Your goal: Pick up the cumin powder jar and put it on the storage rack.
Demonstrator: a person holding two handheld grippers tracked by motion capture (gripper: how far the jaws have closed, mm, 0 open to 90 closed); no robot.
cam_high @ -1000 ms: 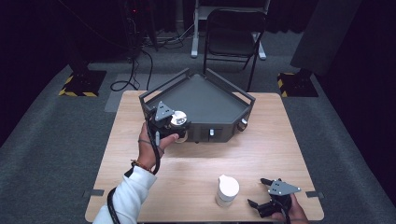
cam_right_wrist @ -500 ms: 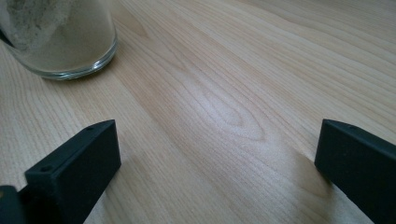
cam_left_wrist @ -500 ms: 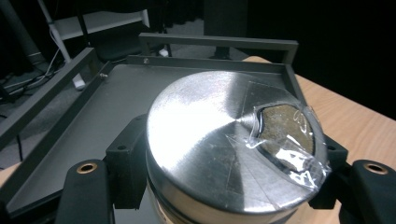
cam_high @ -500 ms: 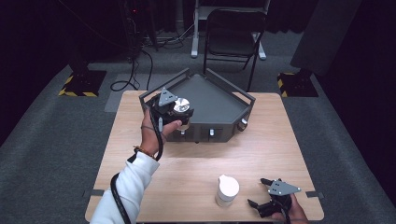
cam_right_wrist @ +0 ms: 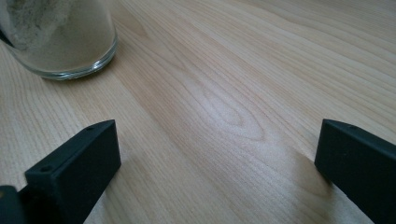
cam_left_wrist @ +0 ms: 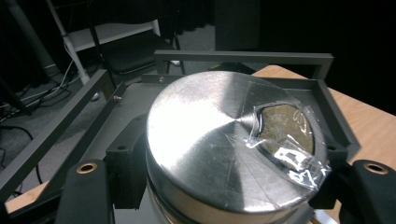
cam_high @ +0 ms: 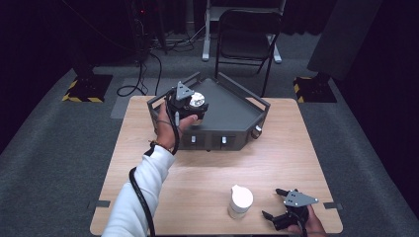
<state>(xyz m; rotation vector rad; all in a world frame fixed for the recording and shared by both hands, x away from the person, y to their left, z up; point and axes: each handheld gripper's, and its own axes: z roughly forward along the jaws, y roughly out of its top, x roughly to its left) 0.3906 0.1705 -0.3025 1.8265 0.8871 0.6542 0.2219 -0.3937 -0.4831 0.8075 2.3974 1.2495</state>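
A round silver metal tin [cam_high: 197, 100] [cam_left_wrist: 210, 135], its lid bearing a patch of clear tape over a dark hole, is held above the left part of the dark grey angular tray [cam_high: 232, 111] [cam_left_wrist: 243, 57]. My left gripper [cam_high: 195, 106] [cam_left_wrist: 231, 186] is shut on the tin's sides. A glass jar of pale powder [cam_high: 240, 201] [cam_right_wrist: 60, 37] stands upright on the wooden table near its front edge. Just right of the jar, my right gripper [cam_high: 272, 203] [cam_right_wrist: 217, 158] rests low on the table, open with nothing between its jaws.
The wooden table [cam_high: 207, 168] carries the tray at its far side, with small knobs [cam_high: 224, 140] on the tray's front wall. A black folding chair [cam_high: 247, 29] and floor cables [cam_high: 143, 64] lie beyond the table.
My left gripper has carried the tin away from me, from in front of the tray's left front wall to above the tray's inside. The right gripper and the jar have stayed put.
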